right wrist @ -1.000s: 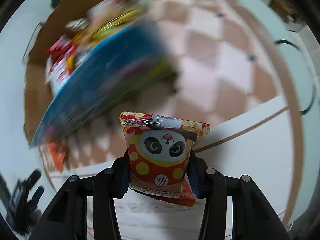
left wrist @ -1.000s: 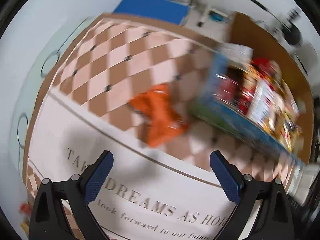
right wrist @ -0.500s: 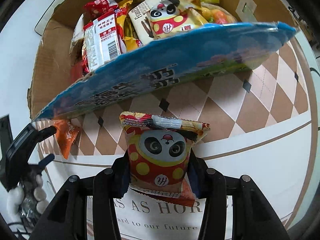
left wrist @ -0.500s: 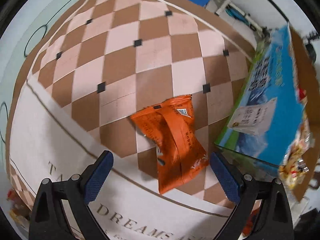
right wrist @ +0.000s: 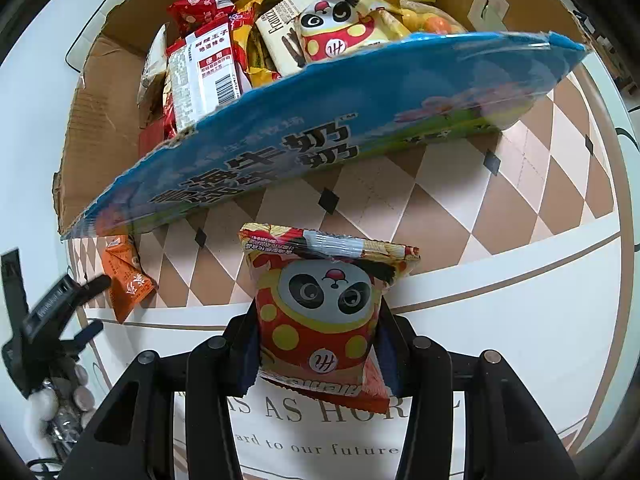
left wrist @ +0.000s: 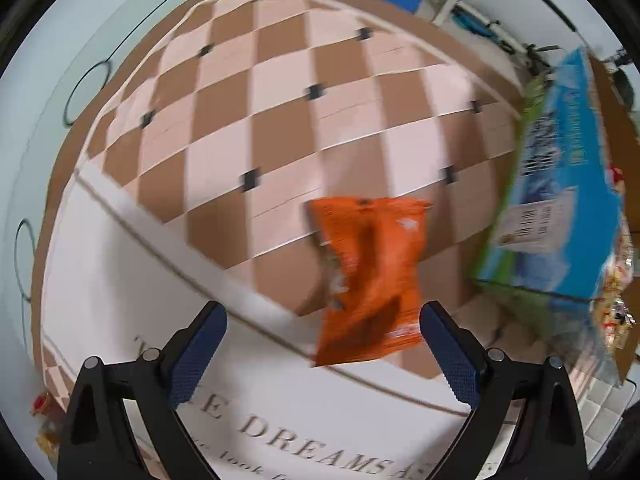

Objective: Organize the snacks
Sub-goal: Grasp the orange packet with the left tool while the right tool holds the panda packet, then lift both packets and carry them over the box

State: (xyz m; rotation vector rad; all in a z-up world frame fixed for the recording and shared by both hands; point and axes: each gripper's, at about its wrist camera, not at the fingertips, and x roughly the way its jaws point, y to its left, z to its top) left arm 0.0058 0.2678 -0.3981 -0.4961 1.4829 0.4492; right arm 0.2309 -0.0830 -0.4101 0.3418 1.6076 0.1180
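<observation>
A: Where's the crinkled orange foil snack packet (left wrist: 370, 280)?

B: Flat on the checkered brown-and-pink mat over the table (left wrist: 280, 120), just beside the open cardboard box with a blue printed flap (right wrist: 320, 120), at about seven o'clock from the flap in the right wrist view. It lies between the fingers of the left tongs (left wrist: 322, 354), nearer the right-hand one.

A: How will it handle?

B: My guess is light, soft and puffy, with slick film. Best pinched across the middle, or along a crimped end seal, gently so nothing inside gets crushed.

A: And the left tongs?

B: Spread wide, empty, aimed straight down over the packet; neither pad touches it.

A: The right tongs (right wrist: 316, 344)?

B: Closed narrow on a red-and-yellow panda-face snack bag (right wrist: 320, 312), gripped at its lower half with the top seal standing free. They tilt steeply down toward the mat, the box of mixed snack packets (right wrist: 248, 48) at twelve o'clock.
</observation>
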